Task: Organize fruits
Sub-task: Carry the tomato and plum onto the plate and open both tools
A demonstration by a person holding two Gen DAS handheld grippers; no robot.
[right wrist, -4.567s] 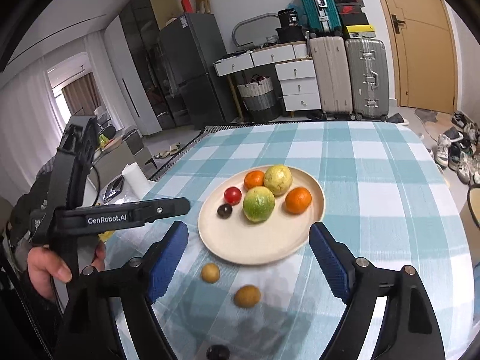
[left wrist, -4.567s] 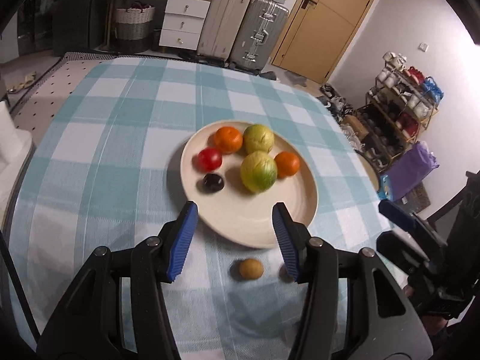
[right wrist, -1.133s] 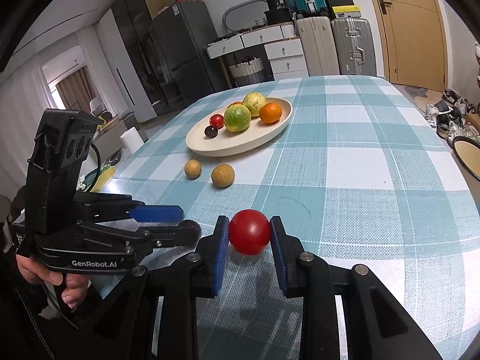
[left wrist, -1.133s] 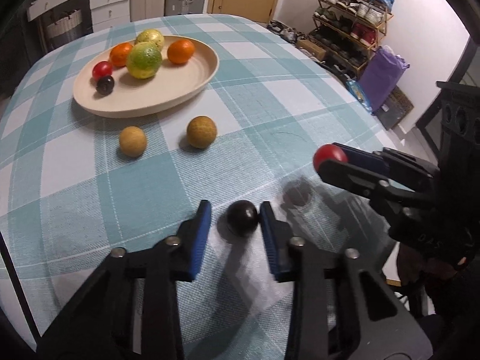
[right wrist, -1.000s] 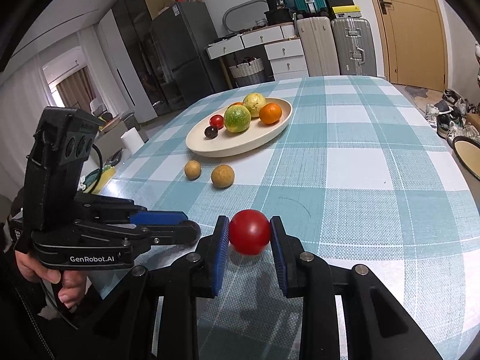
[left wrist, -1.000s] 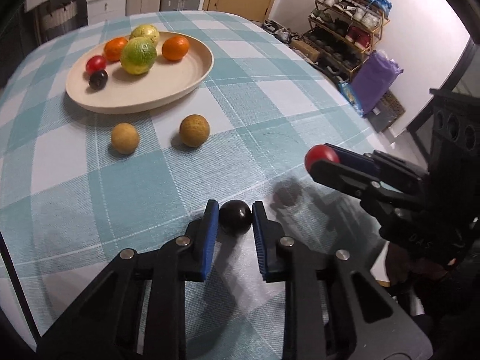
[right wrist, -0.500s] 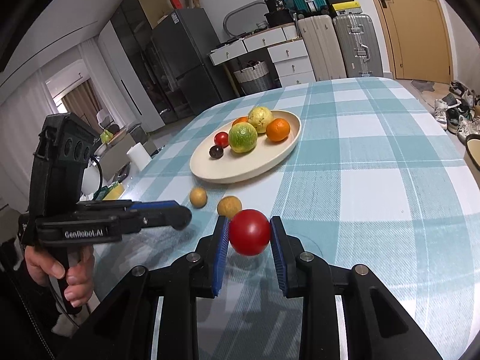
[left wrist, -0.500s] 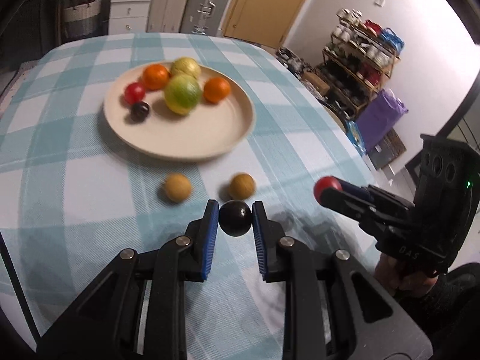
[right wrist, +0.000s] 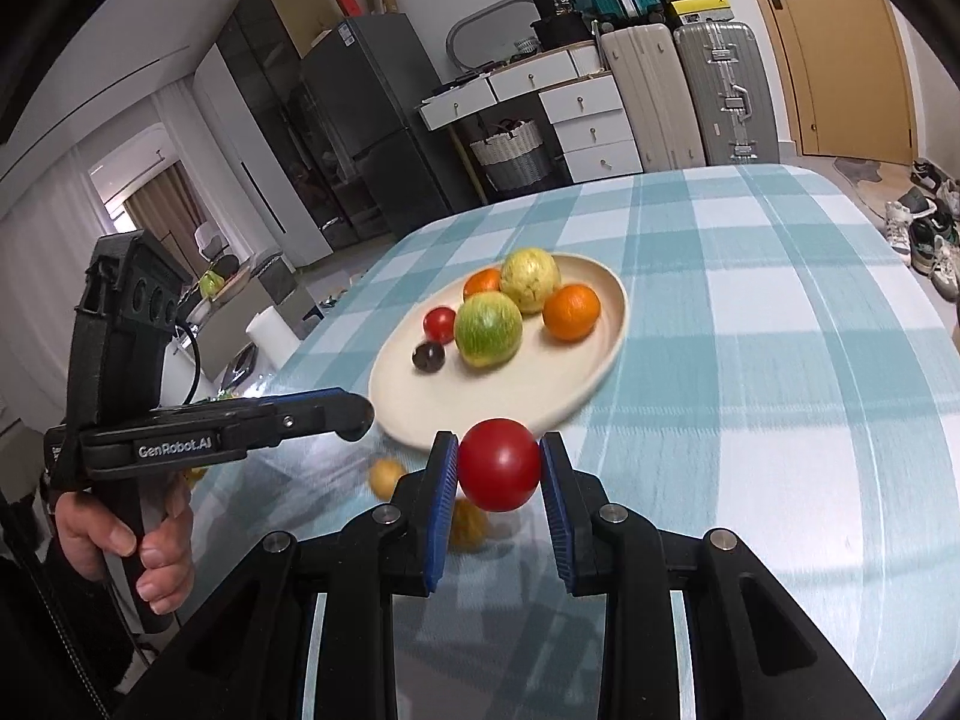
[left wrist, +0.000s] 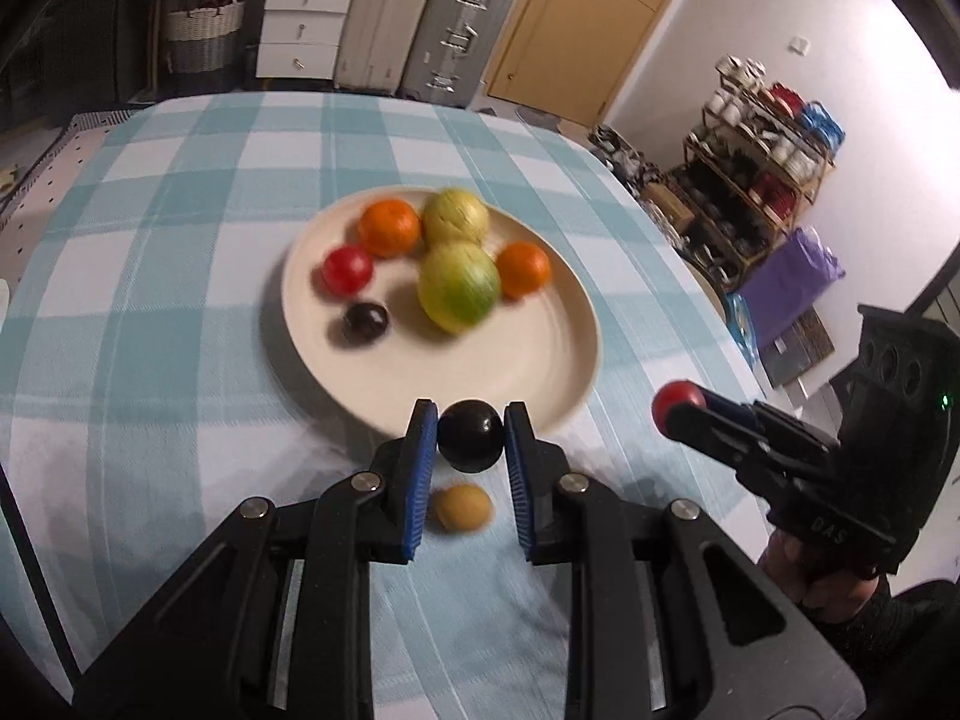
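The left gripper (left wrist: 470, 433) is clenched on a dark plum (left wrist: 470, 435), held off the cloth just in front of the near rim of the plate (left wrist: 540, 366). The right gripper (right wrist: 498, 473) grasps a red tomato (right wrist: 498, 465) between its blue pads, also lifted, with the plate's near edge right behind it.

The cream plate sits on a table under a blue-and-white checked cloth (left wrist: 150, 240). On it lie two oranges (left wrist: 389, 227), a yellow fruit (left wrist: 455, 217), a larger green-yellow fruit (left wrist: 459, 285), a small red tomato (left wrist: 346, 269) and a small dark plum (left wrist: 365, 321), grouped toward the far side; the near half of the plate is bare.

Two small brown fruits rest on the cloth short of the plate. One (left wrist: 462, 507) lies directly under the left gripper; in the right wrist view one (right wrist: 387, 476) sits beside the left finger and the other (right wrist: 469, 522) is partly hidden behind the held tomato.

A hand (right wrist: 129, 543) grips the left tool's handle. Suitcases (left wrist: 462, 30), a drawer chest (left wrist: 300, 24) and a shoe rack (left wrist: 762, 150) stand beyond the table.
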